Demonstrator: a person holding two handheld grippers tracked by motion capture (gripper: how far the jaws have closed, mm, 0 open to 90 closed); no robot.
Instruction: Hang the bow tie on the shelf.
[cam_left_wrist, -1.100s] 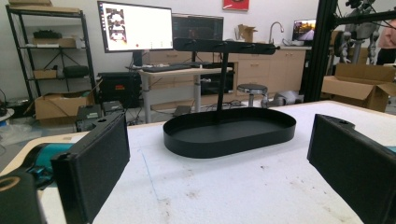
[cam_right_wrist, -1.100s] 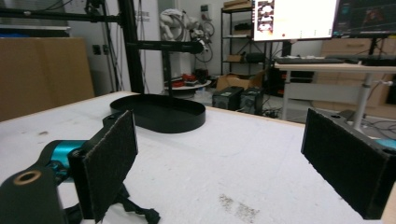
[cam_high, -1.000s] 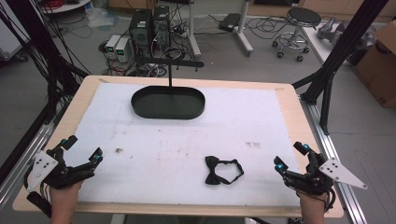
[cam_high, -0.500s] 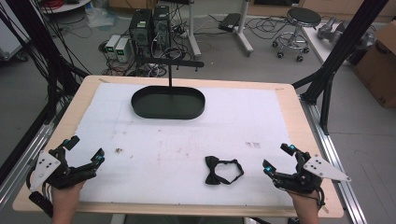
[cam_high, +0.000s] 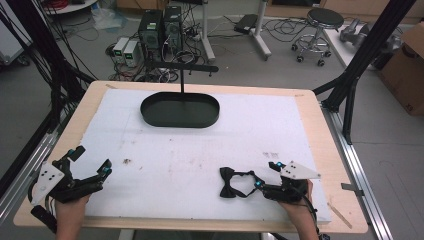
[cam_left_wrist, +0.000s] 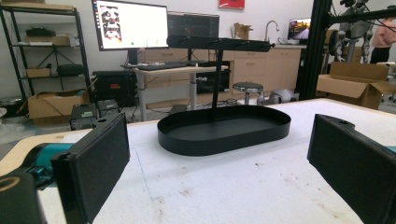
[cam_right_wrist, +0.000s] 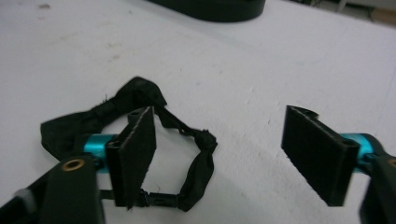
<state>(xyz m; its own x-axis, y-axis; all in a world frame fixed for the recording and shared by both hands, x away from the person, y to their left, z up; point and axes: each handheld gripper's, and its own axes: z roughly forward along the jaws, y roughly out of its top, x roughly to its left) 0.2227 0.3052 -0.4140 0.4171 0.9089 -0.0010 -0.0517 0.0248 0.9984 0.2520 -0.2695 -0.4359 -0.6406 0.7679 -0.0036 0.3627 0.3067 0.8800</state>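
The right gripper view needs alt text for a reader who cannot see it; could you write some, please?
A black bow tie with its looped strap lies on a white table; the right gripper has its jaws open, and part of the strap sits between them.

- Left tongs (cam_high: 90, 167): black frame, teal jaw mounts, flat black pads, white three-cornered plate.
- Right tongs (cam_high: 266, 175): same build, brass screw, trailing black cable.

The bow tie (cam_high: 235, 181) lies on the counter (cam_high: 200, 155) just left of the right gripper (cam_high: 266, 175); the tray (cam_high: 180, 110) sits well beyond, the left gripper (cam_high: 91, 162) far left.
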